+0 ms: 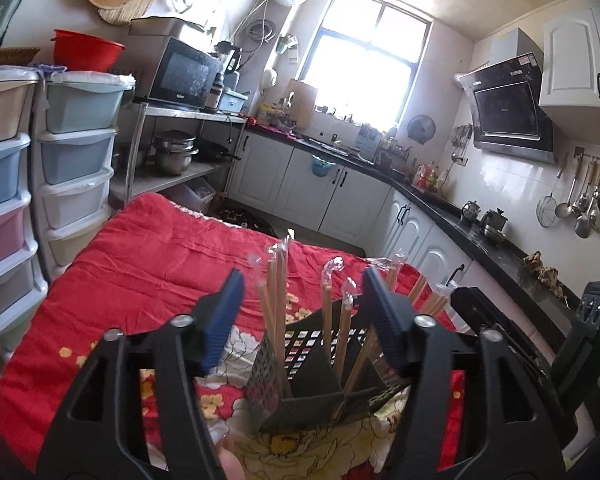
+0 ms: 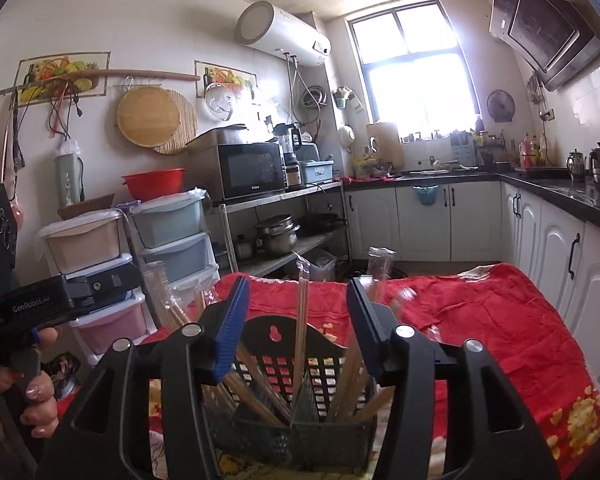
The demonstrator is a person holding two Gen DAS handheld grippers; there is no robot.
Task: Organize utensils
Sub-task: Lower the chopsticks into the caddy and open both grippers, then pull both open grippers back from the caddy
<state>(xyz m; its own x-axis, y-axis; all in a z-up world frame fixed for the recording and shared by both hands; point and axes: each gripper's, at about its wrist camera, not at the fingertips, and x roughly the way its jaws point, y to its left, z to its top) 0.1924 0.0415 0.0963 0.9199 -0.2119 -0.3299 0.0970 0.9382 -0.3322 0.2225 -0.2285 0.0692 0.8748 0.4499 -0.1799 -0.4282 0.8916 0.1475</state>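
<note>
A black perforated utensil holder [image 1: 312,380] stands on the red flowered cloth [image 1: 148,264], with several plastic-wrapped wooden chopsticks [image 1: 276,280] upright in its compartments. My left gripper [image 1: 302,280] is open and empty, its blue pads either side of the chopstick tops just above the holder. In the right wrist view the same holder [image 2: 284,364] sits right under my right gripper [image 2: 298,288], which is open and empty, with one wrapped chopstick pair [image 2: 302,308] rising between its pads. The other gripper's body [image 2: 60,296] shows at the left there.
Pastel drawer towers [image 1: 76,148] stand left of the table. A steel shelf with a microwave [image 1: 184,74] and pots is behind. White cabinets and a black countertop [image 1: 480,236] run along the right. The cloth [image 2: 500,320] extends to the right.
</note>
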